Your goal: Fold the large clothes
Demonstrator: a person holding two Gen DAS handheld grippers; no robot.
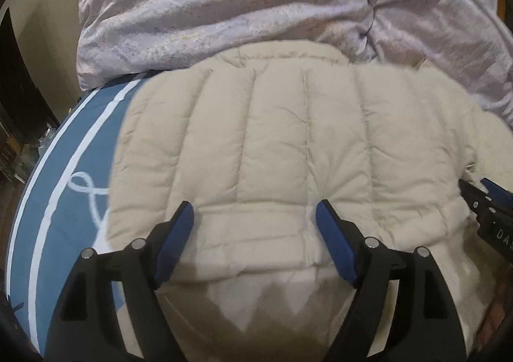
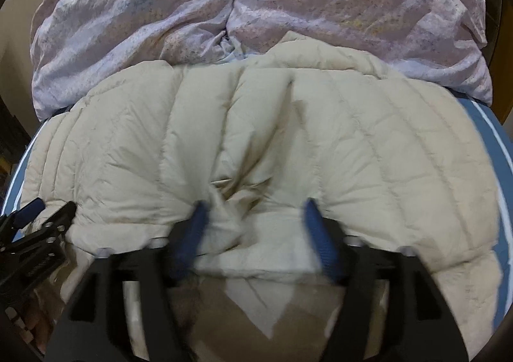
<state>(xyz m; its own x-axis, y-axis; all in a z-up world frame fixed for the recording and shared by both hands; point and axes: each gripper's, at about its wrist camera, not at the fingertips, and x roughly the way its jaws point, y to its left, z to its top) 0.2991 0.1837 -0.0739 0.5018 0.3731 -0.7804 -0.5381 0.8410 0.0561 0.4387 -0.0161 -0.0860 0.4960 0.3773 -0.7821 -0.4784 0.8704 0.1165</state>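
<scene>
Blue-padded jaws on both tools are spread wide, nothing pinched. Left gripper (image 1: pixel 255 217) hovers over the near hem of the cream puffer jacket (image 1: pixel 288 143), pads clear of the fabric. Right gripper (image 2: pixel 253 217) is the same, a bit blurry, with a bunched wrinkle of jacket sitting between its fingers. Jacket's lying flat on the blue striped bedsheet (image 1: pixel 73 176), and a rumpled lilac duvet (image 1: pixel 224 9) is piled just behind it.

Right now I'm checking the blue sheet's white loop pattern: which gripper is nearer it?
Left. The left gripper hovers over the cream jacket beside the loop pattern; the right gripper is farther along the jacket.
</scene>
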